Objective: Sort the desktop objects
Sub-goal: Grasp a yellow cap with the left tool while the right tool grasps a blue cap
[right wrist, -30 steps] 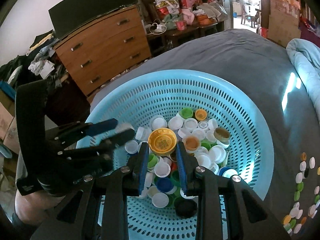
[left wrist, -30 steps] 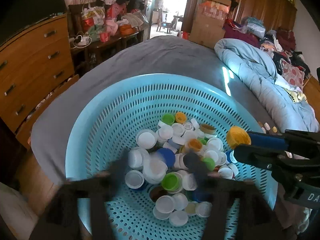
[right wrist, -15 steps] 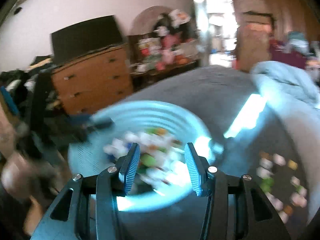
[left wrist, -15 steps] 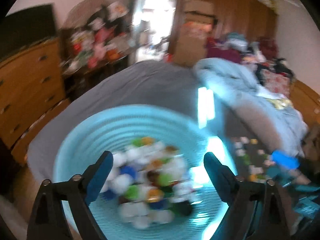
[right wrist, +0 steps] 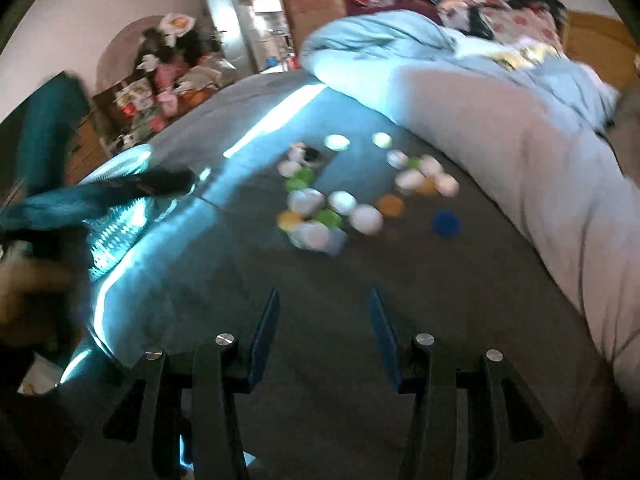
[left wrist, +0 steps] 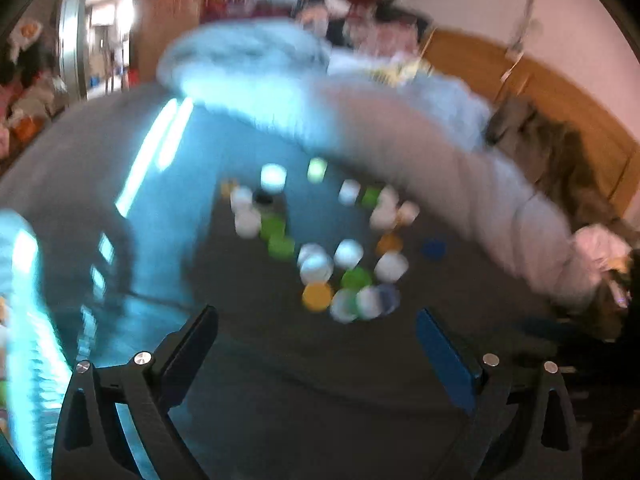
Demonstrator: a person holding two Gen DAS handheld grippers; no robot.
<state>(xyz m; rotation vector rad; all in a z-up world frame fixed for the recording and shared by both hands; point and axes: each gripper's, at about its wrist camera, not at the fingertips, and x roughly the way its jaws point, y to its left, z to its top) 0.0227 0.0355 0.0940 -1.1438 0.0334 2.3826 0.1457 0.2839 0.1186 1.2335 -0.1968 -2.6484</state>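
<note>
Several loose bottle caps (left wrist: 320, 240), white, green, yellow and one blue cap (left wrist: 434, 249), lie scattered on the grey bed sheet (left wrist: 300, 380), blurred by motion. My left gripper (left wrist: 316, 314) hangs just short of them; its jaws are opening wide and hold nothing. The right wrist view shows the same caps (right wrist: 340, 196) and blue cap (right wrist: 446, 223) ahead of my right gripper (right wrist: 324, 292), whose jaws stand partly apart and empty. The light-blue perforated basket (right wrist: 116, 216) is at the left edge.
A bulky pale-blue duvet (right wrist: 480, 120) borders the caps on the far and right side. A blurred hand (right wrist: 32, 292) with the left gripper's dark fingers (right wrist: 160, 182) reaches in beside the basket. A wooden headboard (left wrist: 560, 112) stands behind.
Both views swung right, from the basket to the loose caps on the sheet. The yellow cap held by my right gripper is gone from its jaws. My left jaws spread wide.
</note>
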